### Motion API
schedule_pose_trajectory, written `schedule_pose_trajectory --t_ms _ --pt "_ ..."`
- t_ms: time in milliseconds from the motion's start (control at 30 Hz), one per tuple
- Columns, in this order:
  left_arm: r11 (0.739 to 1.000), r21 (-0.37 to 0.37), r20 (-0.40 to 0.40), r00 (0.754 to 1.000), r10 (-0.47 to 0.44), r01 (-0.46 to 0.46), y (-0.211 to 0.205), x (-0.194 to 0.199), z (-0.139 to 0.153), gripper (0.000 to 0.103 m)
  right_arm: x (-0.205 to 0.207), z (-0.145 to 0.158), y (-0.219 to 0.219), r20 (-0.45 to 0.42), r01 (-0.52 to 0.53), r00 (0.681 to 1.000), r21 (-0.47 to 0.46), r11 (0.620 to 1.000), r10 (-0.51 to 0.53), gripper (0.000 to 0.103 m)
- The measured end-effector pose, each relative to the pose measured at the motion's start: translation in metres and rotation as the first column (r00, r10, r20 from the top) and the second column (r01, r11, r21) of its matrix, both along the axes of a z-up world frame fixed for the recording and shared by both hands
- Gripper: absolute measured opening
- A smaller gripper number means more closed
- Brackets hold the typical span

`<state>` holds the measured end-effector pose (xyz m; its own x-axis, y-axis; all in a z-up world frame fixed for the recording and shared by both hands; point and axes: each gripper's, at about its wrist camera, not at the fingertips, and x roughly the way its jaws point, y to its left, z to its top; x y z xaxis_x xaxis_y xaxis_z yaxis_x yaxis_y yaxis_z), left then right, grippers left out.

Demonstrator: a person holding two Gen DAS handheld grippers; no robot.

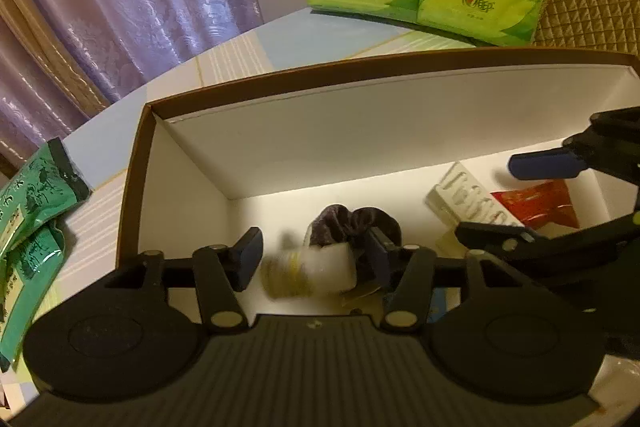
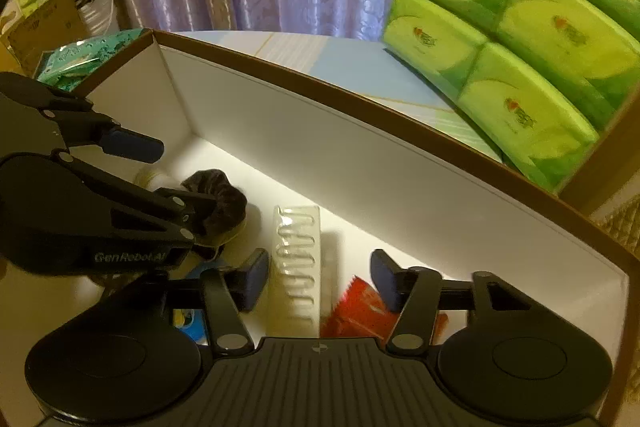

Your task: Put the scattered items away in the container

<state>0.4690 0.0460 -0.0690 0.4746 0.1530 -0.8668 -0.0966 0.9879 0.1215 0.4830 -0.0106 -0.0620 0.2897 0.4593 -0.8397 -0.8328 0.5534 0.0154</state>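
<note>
Both my grippers sit over the box for drop-off: left gripper spread, blurred white roll loose between pads; right gripper spread above clear tray, lower centre

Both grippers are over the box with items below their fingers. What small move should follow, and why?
Probably lift the left gripper clear of the box. Its fingers stand apart from the blurred white-and-yellow item between them, seemingly dropped. The green packets outside the box remain to collect.
</note>
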Motion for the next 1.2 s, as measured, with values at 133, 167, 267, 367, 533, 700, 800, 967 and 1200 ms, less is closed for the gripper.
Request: schedule_pose_trajectory --t_ms 133,167,267,367,533,700,800,967,1200 --pt "1.0 -0.021 0.001 1.0 -0.007 0.007 -0.006 -0.003 0.005 0.071 -0.006 0.01 -0.014 0.019 0.012 1.0 0.024 1.0 -0.013 0.08" --pt "1.0 -0.02 0.005 1.0 -0.009 0.009 -0.008 -0.005 0.006 0.074 -0.007 0.012 -0.016 0.017 0.018 1.0 0.031 0.999 -0.018 0.083" --pt "1.0 -0.021 0.021 1.0 -0.014 0.014 -0.011 -0.01 0.013 0.079 -0.011 0.02 -0.026 0.027 0.04 0.999 0.047 0.998 -0.041 0.091" --pt "1.0 -0.029 0.038 0.999 -0.01 0.011 -0.012 -0.017 0.021 0.086 -0.014 0.031 -0.036 0.03 0.062 0.997 0.079 0.995 -0.065 0.098" --pt "0.999 -0.041 0.07 0.998 0.011 -0.009 -0.009 -0.033 0.035 0.087 -0.026 0.049 -0.054 0.012 0.099 0.995 0.144 0.985 -0.102 0.101" --pt "0.998 -0.059 0.106 0.994 0.036 -0.03 -0.011 -0.056 0.052 0.092 -0.049 0.062 -0.07 0.012 0.131 0.991 0.184 0.974 -0.135 0.101" --pt "0.998 -0.053 0.138 0.989 0.043 -0.036 -0.014 -0.075 0.065 0.095 -0.066 0.067 -0.081 0.036 0.168 0.983 0.193 0.967 -0.179 0.101" --pt "0.999 -0.041 0.192 0.981 0.031 -0.024 -0.024 -0.107 0.084 0.096 -0.096 0.078 -0.102 0.072 0.226 0.967 0.205 0.952 -0.245 0.101" --pt "1.0 0.003 0.259 0.966 0.021 -0.022 -0.045 -0.159 0.101 0.102 -0.139 0.088 -0.131 0.068 0.301 0.944 0.22 0.928 -0.323 0.101"
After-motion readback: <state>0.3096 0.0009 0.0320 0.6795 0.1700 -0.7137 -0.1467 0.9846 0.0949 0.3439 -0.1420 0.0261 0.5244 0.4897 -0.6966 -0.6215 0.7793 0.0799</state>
